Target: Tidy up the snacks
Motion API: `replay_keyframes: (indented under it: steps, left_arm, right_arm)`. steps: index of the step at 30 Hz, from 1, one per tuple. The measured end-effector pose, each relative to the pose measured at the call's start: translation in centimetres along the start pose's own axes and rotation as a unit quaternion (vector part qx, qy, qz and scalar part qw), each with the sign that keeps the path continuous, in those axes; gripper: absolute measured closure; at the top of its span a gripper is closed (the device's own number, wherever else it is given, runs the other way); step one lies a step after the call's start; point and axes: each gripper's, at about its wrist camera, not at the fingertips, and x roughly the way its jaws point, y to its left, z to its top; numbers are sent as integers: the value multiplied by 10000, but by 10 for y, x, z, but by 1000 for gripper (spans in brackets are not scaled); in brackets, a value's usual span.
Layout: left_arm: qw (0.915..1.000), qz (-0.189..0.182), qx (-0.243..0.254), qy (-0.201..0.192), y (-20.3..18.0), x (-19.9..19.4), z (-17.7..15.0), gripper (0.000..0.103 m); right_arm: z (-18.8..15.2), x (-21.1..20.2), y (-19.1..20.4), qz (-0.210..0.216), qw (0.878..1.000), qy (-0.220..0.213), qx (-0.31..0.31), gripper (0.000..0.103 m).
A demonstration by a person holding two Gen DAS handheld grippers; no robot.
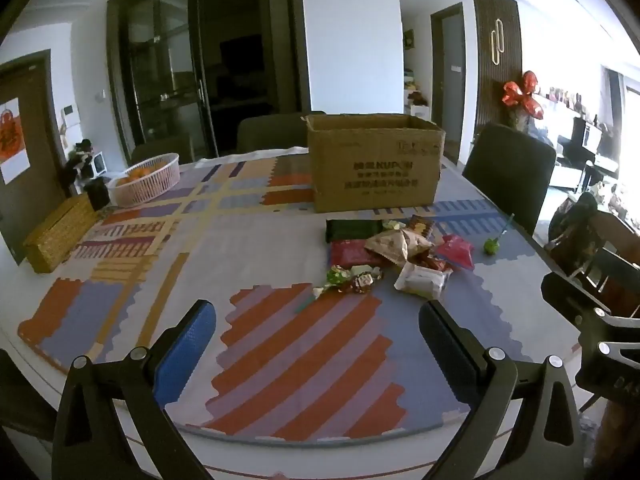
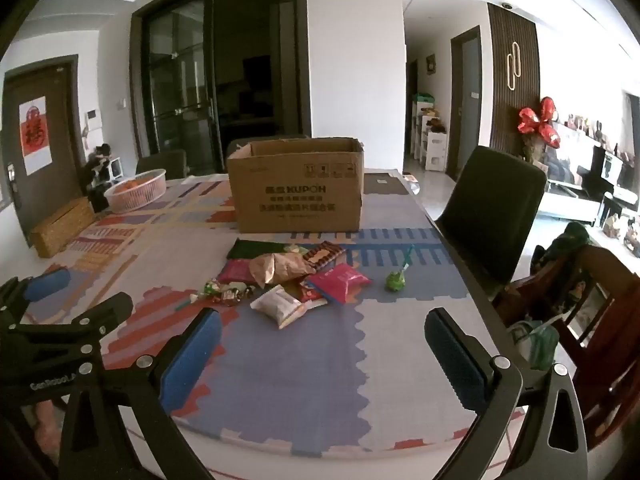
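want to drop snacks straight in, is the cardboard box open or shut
Open: the cardboard box stands upright with its top flaps up, inner walls visible. Whether anything is inside, cannot tell.

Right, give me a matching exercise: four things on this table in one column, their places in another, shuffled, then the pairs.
Things:
1. cardboard box
2. white basket
3. green toy
4. snack pile

Places:
A. far left, holding oranges
B. alone, right of the snacks
C. behind the snacks, open-topped
D. mid-table, ahead of both open grippers

Pairs: 1-C, 2-A, 3-B, 4-D
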Motion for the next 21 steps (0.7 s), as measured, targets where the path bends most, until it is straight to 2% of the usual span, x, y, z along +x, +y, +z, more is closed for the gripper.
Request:
replay_keyframes:
  steps: [2,3,4,6,14,21]
  left_arm:
    - [9999,94,81,-60,-3,-4,-2,0]
    - [9998,107,161,88,-4,1,1,0]
    - [9997,151,161,49,-6,1,2,0]
    - [9998,101,132,74,-4,2,3,0]
    - [9998,53,55,-204,2,-13,8,0]
    - [9994,112,150,-295,0,-16,11,0]
  right_arm:
    - [1,-1,0,1,10000,-12,8,1]
    - [1,-1,0,6,10000,-5,12,1]
    - [1,-2,0,7,10000,-6,15,1]
    - [2,-2,0,5,10000,-14,24,1]
    - [3,-6,11,-27,10000,-67,18,1]
    - [5,-5,-2,70,9999,-99,48,1]
